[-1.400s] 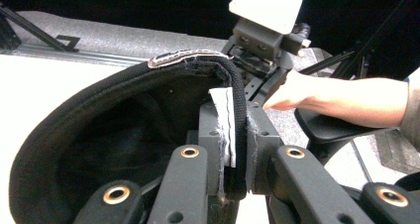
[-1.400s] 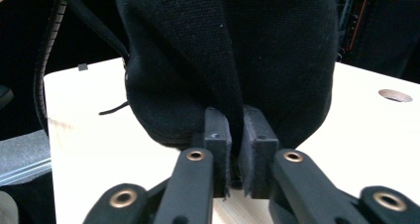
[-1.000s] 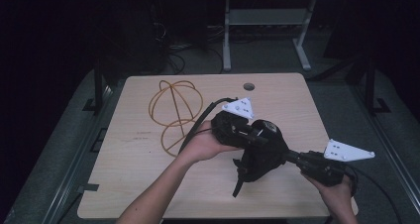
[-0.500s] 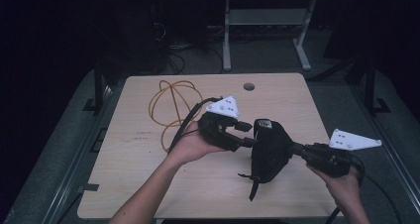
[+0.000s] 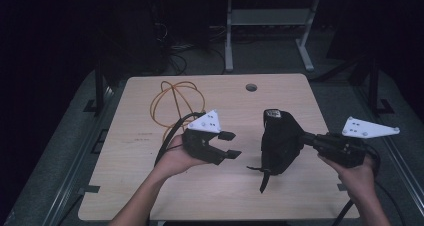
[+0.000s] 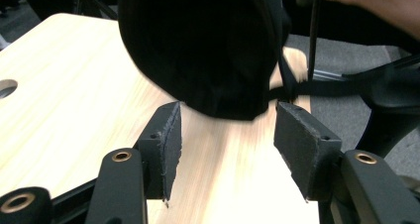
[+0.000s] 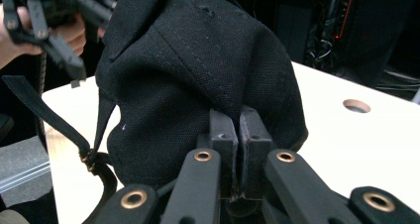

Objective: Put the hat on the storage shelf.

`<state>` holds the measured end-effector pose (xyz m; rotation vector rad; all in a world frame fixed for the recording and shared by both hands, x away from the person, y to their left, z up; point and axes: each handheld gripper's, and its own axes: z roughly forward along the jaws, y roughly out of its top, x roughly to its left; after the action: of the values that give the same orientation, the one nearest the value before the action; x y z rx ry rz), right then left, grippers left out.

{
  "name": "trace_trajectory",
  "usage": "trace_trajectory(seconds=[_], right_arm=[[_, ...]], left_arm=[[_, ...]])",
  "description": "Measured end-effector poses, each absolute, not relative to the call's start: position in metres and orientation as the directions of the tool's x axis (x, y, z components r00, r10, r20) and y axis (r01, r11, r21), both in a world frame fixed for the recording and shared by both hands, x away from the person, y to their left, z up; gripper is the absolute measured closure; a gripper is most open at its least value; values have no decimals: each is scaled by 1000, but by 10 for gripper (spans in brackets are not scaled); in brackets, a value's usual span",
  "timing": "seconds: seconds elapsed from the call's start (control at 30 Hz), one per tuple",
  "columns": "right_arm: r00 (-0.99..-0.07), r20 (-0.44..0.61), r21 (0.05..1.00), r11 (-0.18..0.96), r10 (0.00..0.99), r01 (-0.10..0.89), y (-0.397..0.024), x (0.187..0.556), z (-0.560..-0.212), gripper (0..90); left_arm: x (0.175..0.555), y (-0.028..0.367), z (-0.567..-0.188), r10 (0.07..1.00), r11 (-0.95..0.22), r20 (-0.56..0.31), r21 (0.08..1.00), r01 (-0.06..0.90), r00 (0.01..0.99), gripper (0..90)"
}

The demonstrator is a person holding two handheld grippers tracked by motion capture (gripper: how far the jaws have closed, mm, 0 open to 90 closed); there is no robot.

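- Lying near the table's (image 5: 150,196) far-left corner, an orange cable (image 5: 172,103) sits coiled, untouched.
- Hovering over the table's middle, the left gripper (image 5: 231,145) has just been opening; its jaws stand apart with nothing between them (the pads face the cap, just short of it).
- Hanging above the table's right half, a black cap (image 5: 280,141) dangles its strap (image 5: 263,178) toward the near edge.
- Pinching the cap's fabric, the right gripper (image 7: 238,135) has its jaws pressed tight together.

A light wooden table (image 5: 150,186) carries a loose coil of orange cable (image 5: 172,102) at its far left. A round hole (image 5: 251,87) sits near the table's far edge, right of the coil. Beyond the table, a pale metal stand (image 5: 270,31) rests on the dark floor.
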<state>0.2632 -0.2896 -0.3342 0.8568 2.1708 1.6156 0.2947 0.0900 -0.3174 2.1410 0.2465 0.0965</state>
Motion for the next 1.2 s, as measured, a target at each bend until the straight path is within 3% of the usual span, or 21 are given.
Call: trace_trajectory(seconds=[0.87, 1.2], right_arm=[[-782, 77, 934, 229, 619, 273, -283, 291, -285, 873], [-793, 62, 933, 247, 606, 261, -269, 300, -269, 873]], left_arm=[[271, 117, -373, 268, -628, 39, 765, 144, 963, 336], [271, 118, -393, 275, -632, 7, 755, 175, 961, 291]])
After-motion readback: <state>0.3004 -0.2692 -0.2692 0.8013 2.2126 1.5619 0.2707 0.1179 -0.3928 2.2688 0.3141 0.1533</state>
